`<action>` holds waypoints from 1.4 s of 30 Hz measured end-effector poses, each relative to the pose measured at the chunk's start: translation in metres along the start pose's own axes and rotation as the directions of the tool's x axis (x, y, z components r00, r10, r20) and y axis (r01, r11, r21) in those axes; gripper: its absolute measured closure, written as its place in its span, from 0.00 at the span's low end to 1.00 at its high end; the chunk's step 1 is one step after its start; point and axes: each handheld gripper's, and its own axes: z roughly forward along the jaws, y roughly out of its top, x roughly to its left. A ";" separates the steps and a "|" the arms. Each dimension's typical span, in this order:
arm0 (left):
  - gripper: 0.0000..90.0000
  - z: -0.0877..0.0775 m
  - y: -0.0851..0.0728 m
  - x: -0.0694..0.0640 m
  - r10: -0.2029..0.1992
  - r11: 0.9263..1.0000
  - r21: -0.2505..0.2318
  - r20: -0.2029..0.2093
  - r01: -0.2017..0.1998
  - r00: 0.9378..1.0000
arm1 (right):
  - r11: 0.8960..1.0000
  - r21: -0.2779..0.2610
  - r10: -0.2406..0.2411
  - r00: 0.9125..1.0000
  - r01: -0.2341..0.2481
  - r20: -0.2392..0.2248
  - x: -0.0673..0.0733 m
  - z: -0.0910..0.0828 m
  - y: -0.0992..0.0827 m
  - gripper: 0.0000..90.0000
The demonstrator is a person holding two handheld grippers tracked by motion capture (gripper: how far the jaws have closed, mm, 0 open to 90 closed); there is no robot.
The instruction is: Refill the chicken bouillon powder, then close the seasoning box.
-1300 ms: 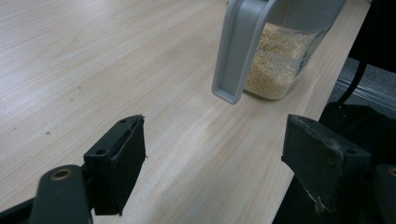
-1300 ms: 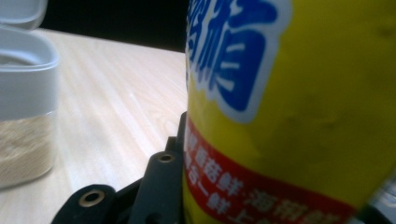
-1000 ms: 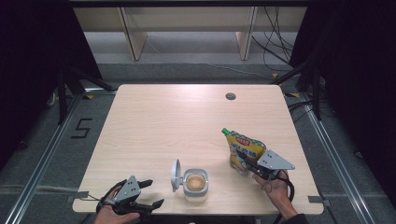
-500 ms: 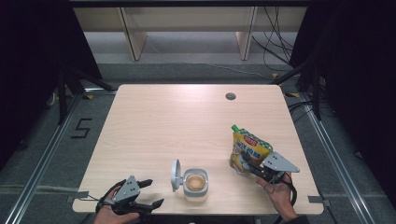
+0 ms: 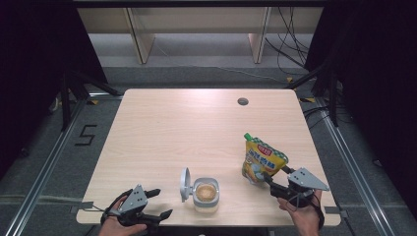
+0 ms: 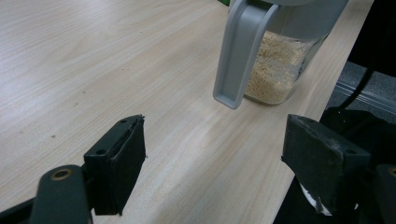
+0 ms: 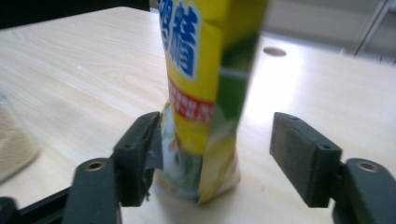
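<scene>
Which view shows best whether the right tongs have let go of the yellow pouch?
The right gripper view: the pouch stands on the table between the right tongs, jaws spread, a clear gap beside one jaw. The high view shows the pouch whole but the jaws too small. The left gripper view faces the container.

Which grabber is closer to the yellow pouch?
The right gripper. Its open jaws stand on either side of the yellow pouch. The left gripper is far off at the table's near left edge, beyond the container.
</scene>
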 end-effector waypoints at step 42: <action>0.57 -0.004 0.013 -0.006 -0.049 0.999 0.017 -0.008 0.049 0.999 | 0.986 0.159 -0.045 0.997 0.055 -0.067 0.024 -0.032 -0.008 0.24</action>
